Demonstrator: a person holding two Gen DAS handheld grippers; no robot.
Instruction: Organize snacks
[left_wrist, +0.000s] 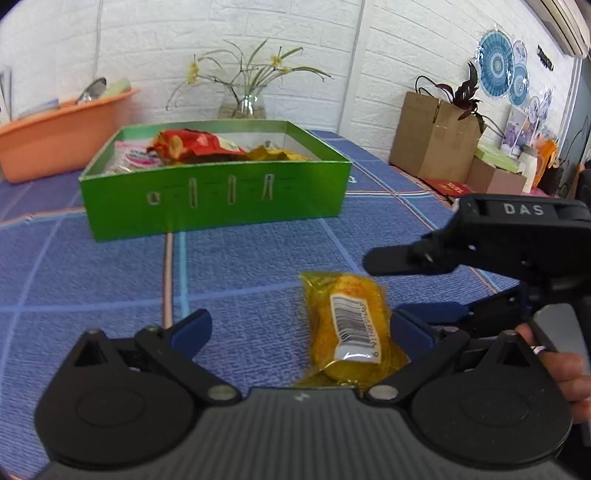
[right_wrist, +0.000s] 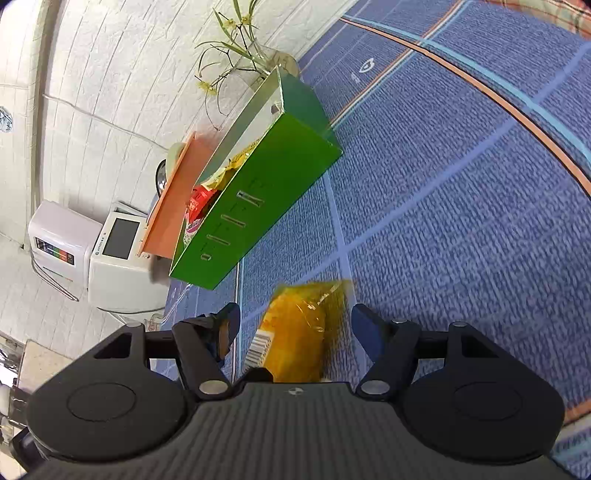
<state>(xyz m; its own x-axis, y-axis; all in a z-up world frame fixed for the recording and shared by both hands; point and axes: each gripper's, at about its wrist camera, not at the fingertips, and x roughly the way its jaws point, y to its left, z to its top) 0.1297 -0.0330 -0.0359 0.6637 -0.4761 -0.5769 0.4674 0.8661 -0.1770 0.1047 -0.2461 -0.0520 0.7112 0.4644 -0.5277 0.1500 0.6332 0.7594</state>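
Note:
A yellow snack packet (left_wrist: 347, 325) with a barcode label lies flat on the blue checked tablecloth. My left gripper (left_wrist: 303, 328) is open, and the packet sits between its blue pads, nearer the right one. My right gripper (left_wrist: 384, 286) comes in from the right, rolled on its side and held by a hand, with its fingers on either side of the packet's far right corner. In the right wrist view the packet (right_wrist: 299, 332) lies between the wide-open fingers of that gripper (right_wrist: 297, 325), with a gap on both sides. Behind stands a green box (left_wrist: 214, 206) (right_wrist: 258, 206) holding red, pink and yellow snack bags.
An orange basin (left_wrist: 55, 133) stands at the back left, and a glass vase with flowers (left_wrist: 245, 103) behind the box. Cardboard boxes (left_wrist: 432, 140) and clutter line the right wall. A white appliance (right_wrist: 107, 251) stands beyond the table's edge. Bare tablecloth (left_wrist: 240, 266) lies between packet and box.

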